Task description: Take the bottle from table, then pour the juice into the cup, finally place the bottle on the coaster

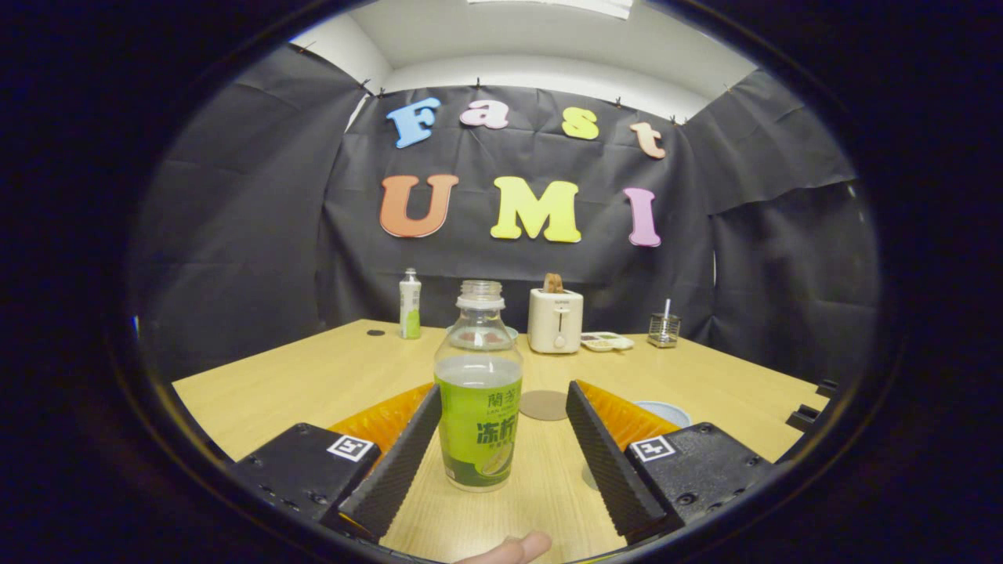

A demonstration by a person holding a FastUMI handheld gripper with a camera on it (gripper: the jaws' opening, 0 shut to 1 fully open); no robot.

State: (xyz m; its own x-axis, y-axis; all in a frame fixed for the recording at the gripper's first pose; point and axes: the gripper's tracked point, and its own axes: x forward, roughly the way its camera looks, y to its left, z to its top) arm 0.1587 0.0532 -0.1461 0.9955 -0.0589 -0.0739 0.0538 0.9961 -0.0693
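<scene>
Gripper (501, 427) spread wide, fingers clear of the uncapped bottle (479, 392) standing upright on the table (313, 376) between them. Coaster (544, 405) just beyond; cup (664, 411) behind right finger.

1. Staged recording booth, not a real home: black cloth wall (235, 235) pinned up on all sides, white room wall and ceiling above it.
2. Light wooden table (313, 376) set with kitchen props: white toaster (555, 319) holding bread, small sectioned dish (605, 341), wire holder (664, 330), second bottle (410, 304).
3. Gripper (501, 439) fingers spread wide around the juice bottle (479, 399).
</scene>
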